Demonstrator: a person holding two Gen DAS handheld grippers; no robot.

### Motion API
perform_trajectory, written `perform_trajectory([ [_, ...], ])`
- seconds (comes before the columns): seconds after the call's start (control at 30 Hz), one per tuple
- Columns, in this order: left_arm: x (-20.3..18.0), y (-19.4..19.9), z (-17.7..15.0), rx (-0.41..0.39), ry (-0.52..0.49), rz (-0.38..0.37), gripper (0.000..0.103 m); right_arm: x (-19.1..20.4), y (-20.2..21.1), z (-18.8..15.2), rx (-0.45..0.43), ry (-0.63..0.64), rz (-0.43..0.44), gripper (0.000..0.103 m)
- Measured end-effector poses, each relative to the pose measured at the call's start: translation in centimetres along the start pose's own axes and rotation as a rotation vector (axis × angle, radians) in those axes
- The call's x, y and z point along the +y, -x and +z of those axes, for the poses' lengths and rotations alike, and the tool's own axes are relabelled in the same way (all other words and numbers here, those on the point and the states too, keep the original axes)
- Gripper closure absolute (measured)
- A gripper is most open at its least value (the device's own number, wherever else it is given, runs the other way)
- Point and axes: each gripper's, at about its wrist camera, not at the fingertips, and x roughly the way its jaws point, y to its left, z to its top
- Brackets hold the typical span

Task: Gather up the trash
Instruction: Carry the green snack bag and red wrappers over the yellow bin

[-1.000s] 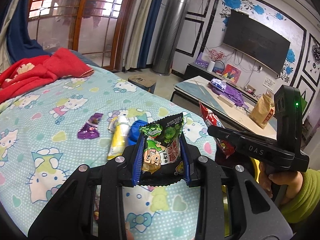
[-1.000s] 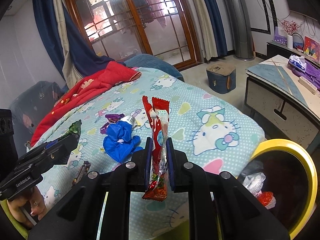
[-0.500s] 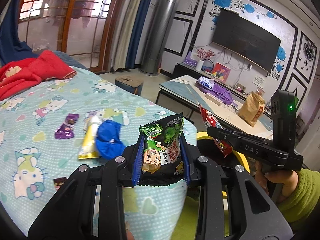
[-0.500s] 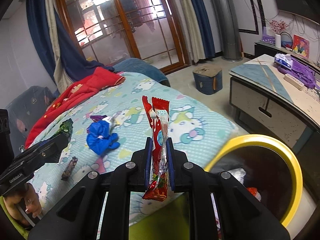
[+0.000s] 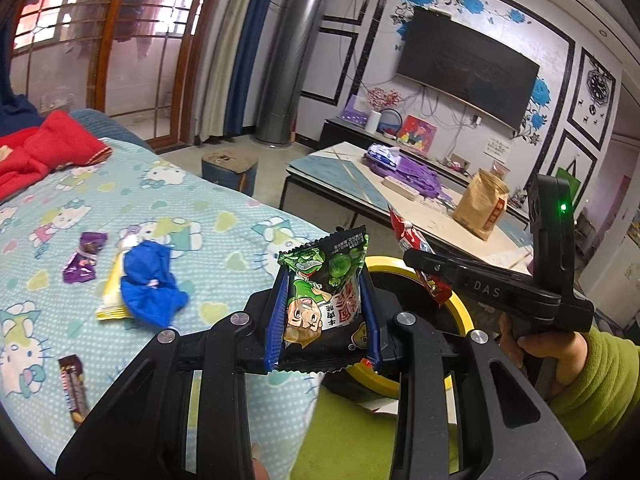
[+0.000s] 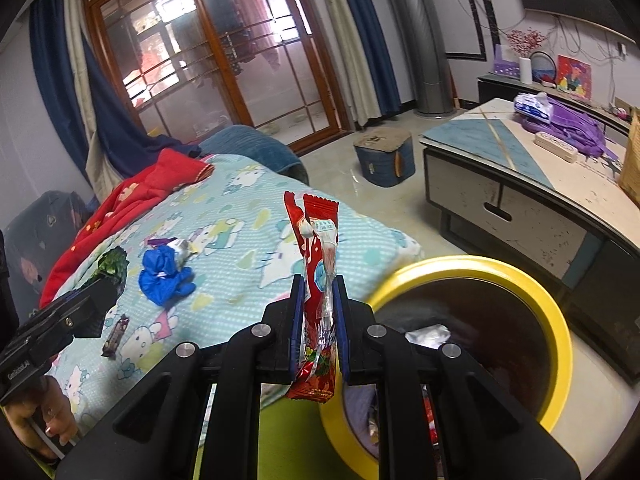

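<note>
Left wrist: bed (image 5: 224, 216) in cartoon-cat sheet; blue wad (image 5: 150, 286) and purple wrapper (image 5: 85, 258) lie on it. Left gripper (image 5: 322, 312), jaws clamped on green snack packet (image 5: 326, 292).
Right wrist: yellow-rimmed bin (image 6: 556, 320) just beside the bed's end. Right gripper (image 6: 318, 332), jaws nearly together, pinching red wrapper (image 6: 318, 280), beside bin rim
</note>
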Motion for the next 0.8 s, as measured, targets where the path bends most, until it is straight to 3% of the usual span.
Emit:
perform_trajectory([
  [0.47, -3.0, -2.4, -0.4, 0.031, -0.061, -0.051, 0.078, -4.2, 0.7, -0.7, 0.005, -0.073, -0.086, 0.089],
  [0.8, -5.7, -4.7, -1.7, 0.082, -0.113, -0.109, 0.078, -6.9, -0.2, -1.3, 0.055, -0.129, -0.119, 0.088],
])
